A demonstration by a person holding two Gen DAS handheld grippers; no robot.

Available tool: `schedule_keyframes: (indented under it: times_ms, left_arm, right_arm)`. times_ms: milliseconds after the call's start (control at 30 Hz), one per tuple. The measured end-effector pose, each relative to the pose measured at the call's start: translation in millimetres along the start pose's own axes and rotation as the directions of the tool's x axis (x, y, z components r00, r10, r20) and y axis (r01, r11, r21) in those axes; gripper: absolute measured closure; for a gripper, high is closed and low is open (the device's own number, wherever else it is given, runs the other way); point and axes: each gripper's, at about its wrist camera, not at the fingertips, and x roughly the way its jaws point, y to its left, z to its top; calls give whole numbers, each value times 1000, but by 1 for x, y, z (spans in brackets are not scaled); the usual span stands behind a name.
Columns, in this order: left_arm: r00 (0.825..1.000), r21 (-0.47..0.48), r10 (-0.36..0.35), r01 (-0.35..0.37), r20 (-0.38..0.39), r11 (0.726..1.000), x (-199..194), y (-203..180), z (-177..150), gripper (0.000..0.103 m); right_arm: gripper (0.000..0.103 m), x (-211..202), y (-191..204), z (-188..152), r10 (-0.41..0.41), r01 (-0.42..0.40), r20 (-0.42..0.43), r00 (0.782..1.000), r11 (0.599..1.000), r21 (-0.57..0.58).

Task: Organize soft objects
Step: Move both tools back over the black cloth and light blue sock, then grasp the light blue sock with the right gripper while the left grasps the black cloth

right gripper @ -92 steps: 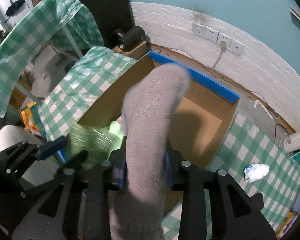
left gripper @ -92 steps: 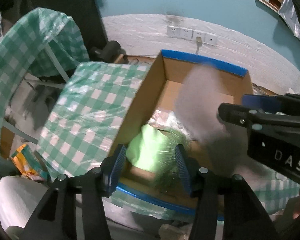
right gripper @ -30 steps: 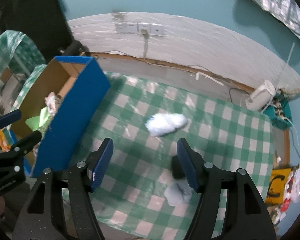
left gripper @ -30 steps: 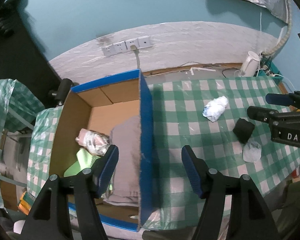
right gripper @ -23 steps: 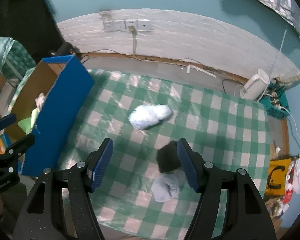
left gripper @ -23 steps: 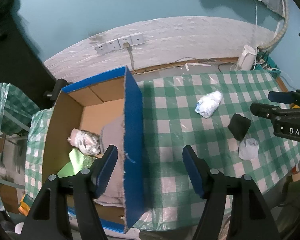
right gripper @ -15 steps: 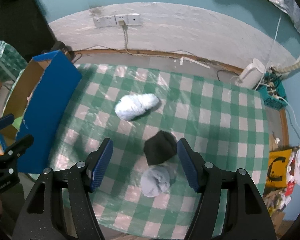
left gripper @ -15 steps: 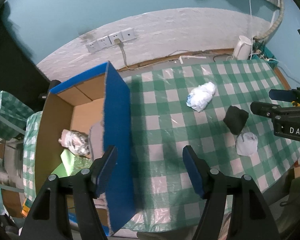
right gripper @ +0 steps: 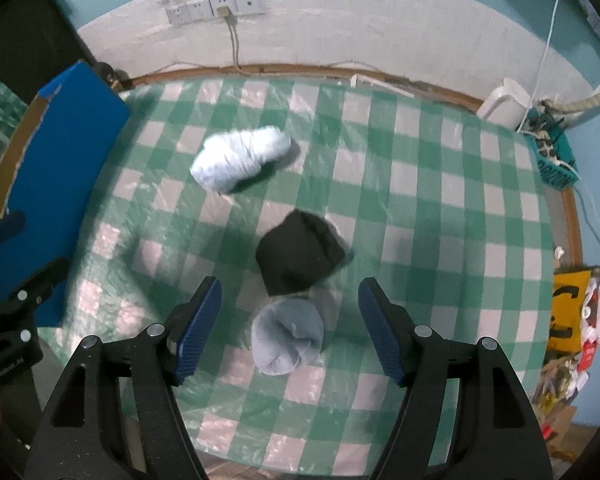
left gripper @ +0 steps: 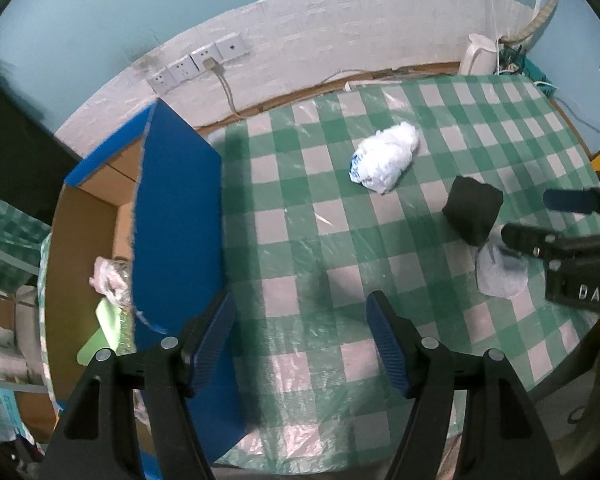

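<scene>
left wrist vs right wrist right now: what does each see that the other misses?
Left wrist only: inside the blue-edged cardboard box, with a crinkled pinkish bag and a light green item.

Right wrist only: a yellow sign and clutter beside the table.

Both: checked tablecloth, white plastic bundle, black folded cloth, pale blue rolled sock, white kettle.

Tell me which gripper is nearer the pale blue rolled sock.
Right. The right gripper hangs over the pale blue rolled sock, which lies framed between its open jaws. The left gripper is off to the sock's side, over bare checked tablecloth near the blue box.
</scene>
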Motion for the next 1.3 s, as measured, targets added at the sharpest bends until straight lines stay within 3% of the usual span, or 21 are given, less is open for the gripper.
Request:
schedule_keyframes:
  times_ms: [533,600,633,700,767,900,1033,1300]
  left_arm:
    - [998,38,-5,7,-59,999,36,-25,6,33]
    - [998,38,-7,9,-66,999,39,-26,7,33]
    - [998,37,-10,12,-69,999,41,-27,8,33]
    - [997,35,-14,17,-74,999,43,-28,10,33]
    - [997,33,-19,22,-76,999,44,-30,13,33]
    - [997,42,-42,45,-72,998,44,-39,22,33]
    - [997,65,-52,55,-51,996,42,-54,28,25]
    - [996,126,-88,91,-31,988,43,-89,42,22]
  right_arm:
    - [32,53,-2,-26,0,-3,-118,993,1000,-29]
    - [41,56,-2,-28,5,-10,-123,992,999,-36]
    - [52,57,-3,-29,12,-17,-127,992,999,-36]
    - [60,59,-5,-30,38,-43,-138,990,999,-32]
    - [74,58,-6,-30,41,-47,-137,990,998,-43]
    - [79,52,-15,-29,36,-42,-133,990,998,-39]
    - [79,43,-39,-27,32,-32,-108,994,999,1]
    - [79,31,-84,-26,15,-9,-64,998,995,97]
